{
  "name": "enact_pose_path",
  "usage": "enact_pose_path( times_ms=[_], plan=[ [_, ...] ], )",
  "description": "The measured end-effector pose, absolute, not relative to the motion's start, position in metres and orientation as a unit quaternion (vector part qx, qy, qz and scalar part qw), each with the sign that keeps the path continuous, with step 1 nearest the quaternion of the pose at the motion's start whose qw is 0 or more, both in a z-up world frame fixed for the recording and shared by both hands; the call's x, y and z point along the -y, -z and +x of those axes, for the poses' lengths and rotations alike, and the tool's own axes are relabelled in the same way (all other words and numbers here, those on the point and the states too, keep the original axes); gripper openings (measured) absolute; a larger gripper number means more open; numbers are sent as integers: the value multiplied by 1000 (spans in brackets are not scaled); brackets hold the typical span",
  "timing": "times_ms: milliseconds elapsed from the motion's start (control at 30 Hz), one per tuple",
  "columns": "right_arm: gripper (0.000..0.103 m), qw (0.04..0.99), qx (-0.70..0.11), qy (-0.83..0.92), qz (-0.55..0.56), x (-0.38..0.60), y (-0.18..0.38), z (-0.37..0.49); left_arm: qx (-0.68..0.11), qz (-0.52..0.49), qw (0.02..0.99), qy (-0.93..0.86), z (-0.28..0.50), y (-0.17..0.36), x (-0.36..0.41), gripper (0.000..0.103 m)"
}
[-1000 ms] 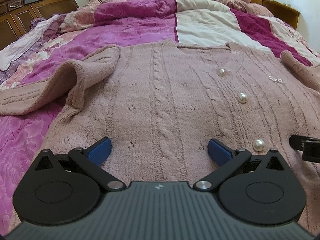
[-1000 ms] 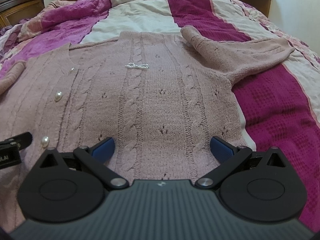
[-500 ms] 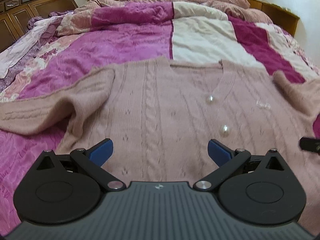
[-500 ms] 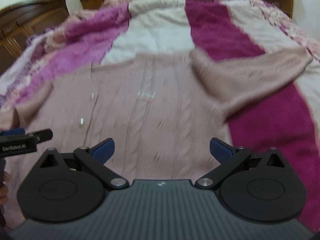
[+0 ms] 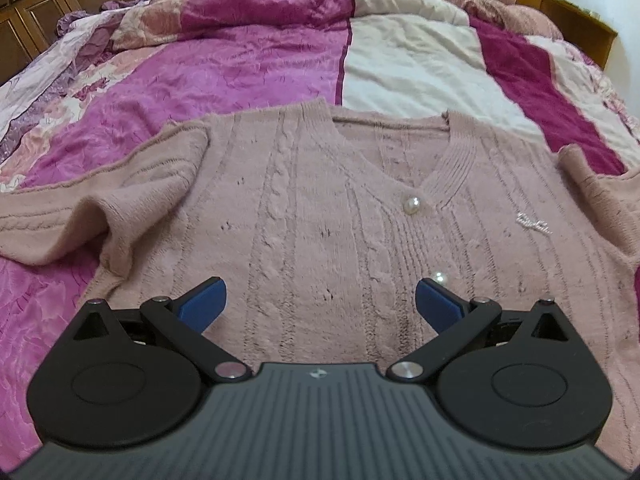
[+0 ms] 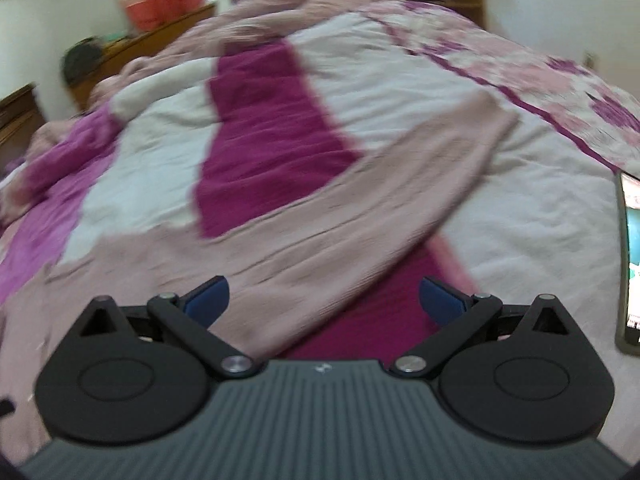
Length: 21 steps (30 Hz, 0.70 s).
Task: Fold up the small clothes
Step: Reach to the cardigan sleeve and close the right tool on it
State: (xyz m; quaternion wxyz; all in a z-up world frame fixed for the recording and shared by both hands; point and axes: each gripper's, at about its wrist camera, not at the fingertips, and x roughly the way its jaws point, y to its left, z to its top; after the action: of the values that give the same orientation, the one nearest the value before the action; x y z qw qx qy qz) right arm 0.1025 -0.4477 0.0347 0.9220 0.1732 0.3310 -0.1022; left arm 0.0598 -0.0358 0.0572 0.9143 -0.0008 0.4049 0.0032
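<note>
With the pink cable-knit cardigan (image 5: 320,216) lying flat, front up, on the patchwork quilt (image 5: 248,60), I judge I'm starting the sleeve fold: left gripper (image 5: 320,304) and right gripper (image 6: 324,300) both gape empty, so next I pinch the right sleeve (image 6: 400,200).

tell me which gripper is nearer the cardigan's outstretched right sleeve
Right. The right gripper hangs open directly over that sleeve; the left gripper sits over the cardigan's front.

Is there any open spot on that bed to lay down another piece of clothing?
Yes: the quilt beyond the cardigan's neckline is bare up to the rumpled bedding at the headboard. The near part is crowded, with cardigan and sleeve spread, and a phone right.
</note>
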Motion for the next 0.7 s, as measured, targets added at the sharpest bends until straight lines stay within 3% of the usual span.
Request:
enact_pose_path(
  times_ms=[467,567,667,700],
  plan=[
    [102,934,-281,121,183,498,-2,152,-428,21,903,-18,73,-29,42,103],
    [85,935,-274,132,182,500,-4,160,-427,20,904,-17,72,-26,42,103],
    [60,933,-276,132,188,504,-7,165,-425,23,905,-17,71,-24,42,103],
    [42,932,-278,129,192,505,-8,166,-425,26,905,-17,71,-24,43,103]
  ],
)
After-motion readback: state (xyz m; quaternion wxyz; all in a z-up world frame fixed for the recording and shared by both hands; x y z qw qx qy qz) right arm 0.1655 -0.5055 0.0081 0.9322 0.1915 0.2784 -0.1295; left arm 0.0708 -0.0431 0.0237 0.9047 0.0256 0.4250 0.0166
